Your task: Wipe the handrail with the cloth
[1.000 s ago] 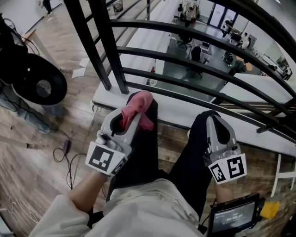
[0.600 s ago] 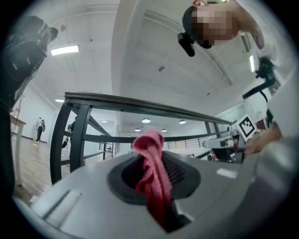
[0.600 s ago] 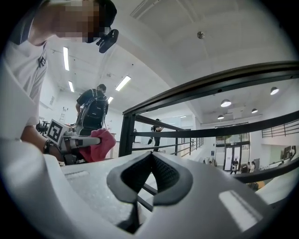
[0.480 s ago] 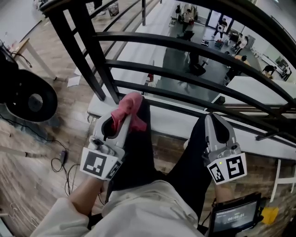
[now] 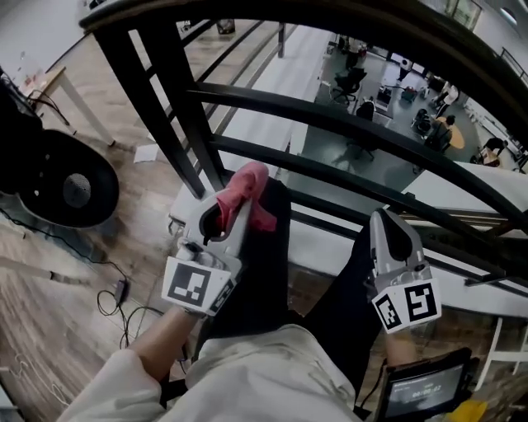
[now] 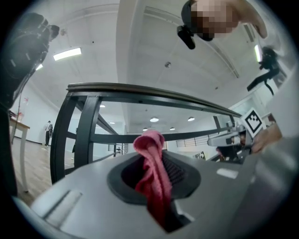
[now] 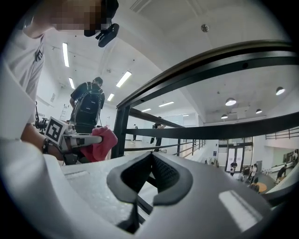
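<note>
Cloth pinched in left tongs, clear below handrail; right tongs closed, empty

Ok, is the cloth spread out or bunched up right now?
Bunched up. The pink cloth is a folded wad pinched between the left gripper's shut jaws, its lump poking past the tips.

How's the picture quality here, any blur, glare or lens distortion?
Head view: fairly sharp, evenly lit, handrail bowed by the lens. Left gripper view: fisheye circle, dark corners, cloth crisp, ceiling light strip glaring. Right gripper view: same fisheye, handrail curved too.
</note>
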Demonstrator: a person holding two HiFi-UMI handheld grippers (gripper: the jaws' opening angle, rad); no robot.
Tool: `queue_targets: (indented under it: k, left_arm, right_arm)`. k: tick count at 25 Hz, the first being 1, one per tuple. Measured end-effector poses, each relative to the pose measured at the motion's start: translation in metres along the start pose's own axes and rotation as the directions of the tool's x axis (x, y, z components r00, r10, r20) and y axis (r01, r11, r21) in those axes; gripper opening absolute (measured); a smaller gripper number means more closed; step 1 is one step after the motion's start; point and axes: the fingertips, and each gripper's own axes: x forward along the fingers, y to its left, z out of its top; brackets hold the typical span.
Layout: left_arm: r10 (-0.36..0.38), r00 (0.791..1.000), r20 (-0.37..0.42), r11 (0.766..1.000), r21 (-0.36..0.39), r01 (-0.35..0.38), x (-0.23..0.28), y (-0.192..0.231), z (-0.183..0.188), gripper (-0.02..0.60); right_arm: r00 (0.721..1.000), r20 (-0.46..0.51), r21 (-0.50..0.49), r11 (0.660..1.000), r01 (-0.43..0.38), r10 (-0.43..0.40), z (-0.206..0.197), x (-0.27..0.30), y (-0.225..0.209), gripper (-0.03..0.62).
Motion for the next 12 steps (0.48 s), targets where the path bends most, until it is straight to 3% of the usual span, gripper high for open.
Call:
queue_targets:
  k: [7,12]
  left_arm:
    - [0.07,0.998,0.004,0.997,-0.017,-0.07,0.026,0.038,0.0,0.067]
    - [0.121,0.992,-0.029,0.99,0.07,-0.119,0.04,0.082,-0.005,0.067]
  right_arm:
    - [0.999,0.006,0.009,0.999,-0.039,0.039,0.017,0.057,0.012,0.002]
    - [0.999,0.026,0.02,0.999,-0.045,0.044,0.033,0.082,0.021,0.002]
